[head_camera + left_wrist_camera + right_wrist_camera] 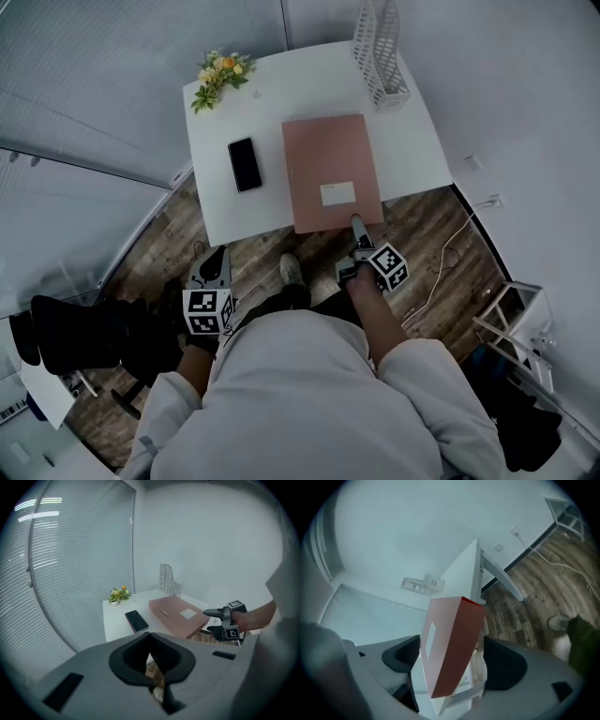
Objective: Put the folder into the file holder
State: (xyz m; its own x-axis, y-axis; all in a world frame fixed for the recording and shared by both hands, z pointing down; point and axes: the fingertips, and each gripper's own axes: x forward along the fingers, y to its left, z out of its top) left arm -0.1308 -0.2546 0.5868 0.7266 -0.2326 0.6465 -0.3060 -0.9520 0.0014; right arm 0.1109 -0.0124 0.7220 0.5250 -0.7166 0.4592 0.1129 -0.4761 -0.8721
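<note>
Right tongs point(356, 225) parted astride folder point(328, 155), label point(337, 193) unreadable

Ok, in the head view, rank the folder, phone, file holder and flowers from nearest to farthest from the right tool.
1. Folder: at the right tool, with its near edge between the jaws.
2. Phone: left of the folder.
3. File holder: far right corner of the table.
4. Flowers: far left corner.

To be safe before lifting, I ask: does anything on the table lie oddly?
Yes: the folder sticks out past the near edge of the table, where the fingers of the right gripper straddle it.
</note>
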